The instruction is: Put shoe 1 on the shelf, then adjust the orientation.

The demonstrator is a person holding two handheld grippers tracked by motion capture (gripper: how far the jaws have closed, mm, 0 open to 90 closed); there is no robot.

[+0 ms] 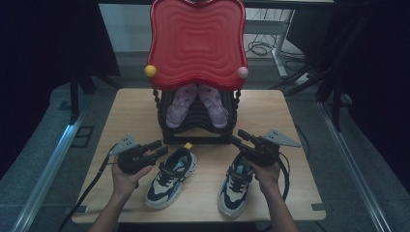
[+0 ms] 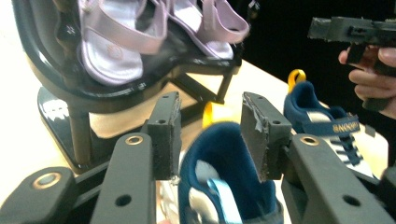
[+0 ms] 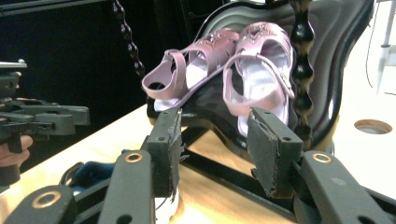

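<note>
Two navy-and-cream sneakers lie on the wooden table [image 1: 135, 111], toes toward me: the left sneaker [image 1: 171, 176] and the right sneaker [image 1: 235, 183]. A pair of pink sandals [image 1: 197, 104] rests on the black rack's lower shelf. My left gripper [image 1: 161, 147] hovers by the left sneaker's heel, jaws open. In the left gripper view [image 2: 210, 135] the navy heel collar [image 2: 224, 163] sits under the gap, untouched. My right gripper [image 1: 237, 137] is over the right sneaker's heel, open and empty. In the right gripper view [image 3: 215, 149] it faces the sandals [image 3: 224, 74].
A black rack [image 1: 198, 133] with a red wavy top tray [image 1: 196, 41] stands at the table's back middle, with a yellow ball [image 1: 150, 71] and a pink ball [image 1: 242, 72] at its corners. Cables trail off the front edge. Dark floor surrounds the table.
</note>
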